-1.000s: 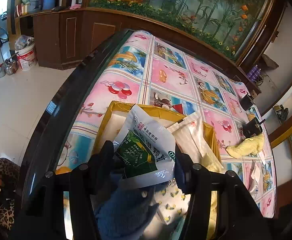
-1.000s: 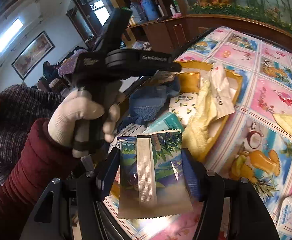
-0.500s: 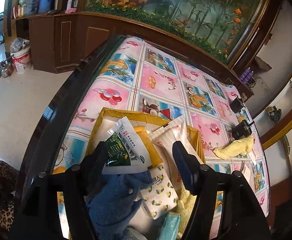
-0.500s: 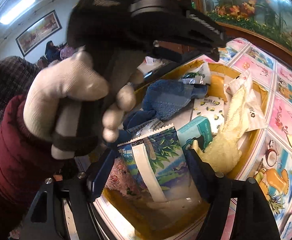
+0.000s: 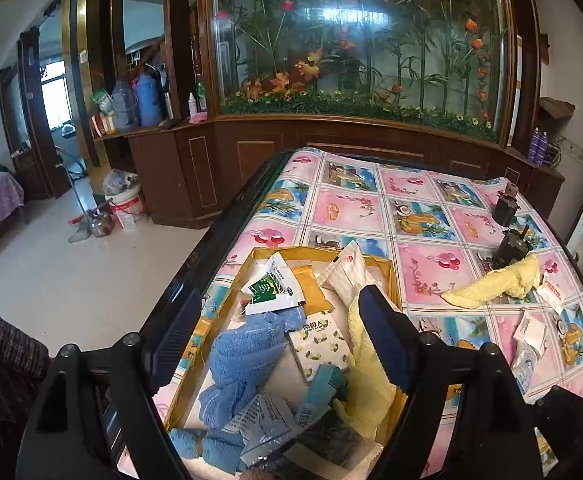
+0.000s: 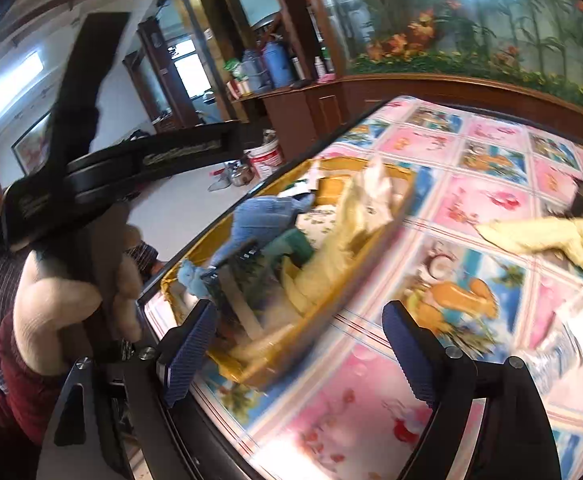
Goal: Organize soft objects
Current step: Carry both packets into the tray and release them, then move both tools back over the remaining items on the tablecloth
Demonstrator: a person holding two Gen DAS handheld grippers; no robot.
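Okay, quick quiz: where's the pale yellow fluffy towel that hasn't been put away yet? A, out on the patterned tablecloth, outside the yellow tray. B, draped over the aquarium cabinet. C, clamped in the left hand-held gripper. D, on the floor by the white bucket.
A: the pale yellow fluffy towel lies on the patterned tablecloth, apart from the yellow tray.

Behind the table, a tall glass display of artificial flowers (image 5: pixel 355 40) fills the wall above a dark wooden cabinet (image 5: pixel 251 160). On its ledge stand a blue thermos (image 5: pixel 147 98) and a clear water jug (image 5: pixel 122 104). On the white floor, a white bucket (image 5: pixel 125 208) sits beside a metal kettle (image 5: pixel 99 224). Two purple bottles (image 5: pixel 538 146) stand far right.
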